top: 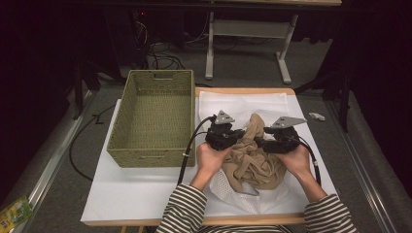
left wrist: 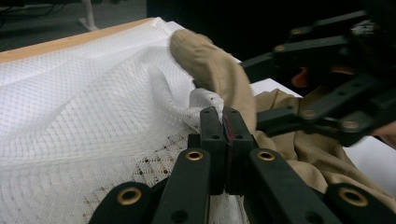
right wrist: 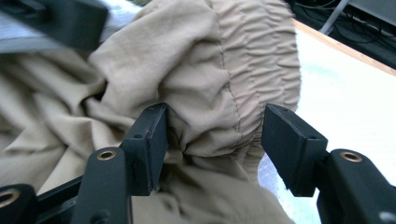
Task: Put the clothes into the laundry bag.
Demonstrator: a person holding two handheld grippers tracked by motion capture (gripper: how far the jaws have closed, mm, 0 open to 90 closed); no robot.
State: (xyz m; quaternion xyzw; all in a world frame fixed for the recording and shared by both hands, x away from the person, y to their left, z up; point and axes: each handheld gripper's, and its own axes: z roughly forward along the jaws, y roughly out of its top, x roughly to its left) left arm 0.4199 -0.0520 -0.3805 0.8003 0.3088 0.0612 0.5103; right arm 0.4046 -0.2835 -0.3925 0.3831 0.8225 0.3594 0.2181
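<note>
A crumpled tan garment point(top: 252, 160) lies on a white mesh bag point(top: 233, 104) spread over the table. In the high view my left gripper point(top: 239, 133) sits at the garment's left edge and my right gripper point(top: 258, 142) at its right. The left gripper point(left wrist: 225, 120) is shut on a fold of the mesh bag point(left wrist: 93, 107), right beside the tan garment point(left wrist: 219, 70). My right gripper point(right wrist: 215, 135) is open, its jaws standing on either side of a gathered, wrinkled bunch of the garment point(right wrist: 224, 70).
An empty woven basket point(top: 154, 154) stands left of the bag on the white table cover point(top: 131, 194). A small white object point(top: 317, 116) lies on the floor right of the table. Cables and a table frame point(top: 248, 29) are beyond the far edge.
</note>
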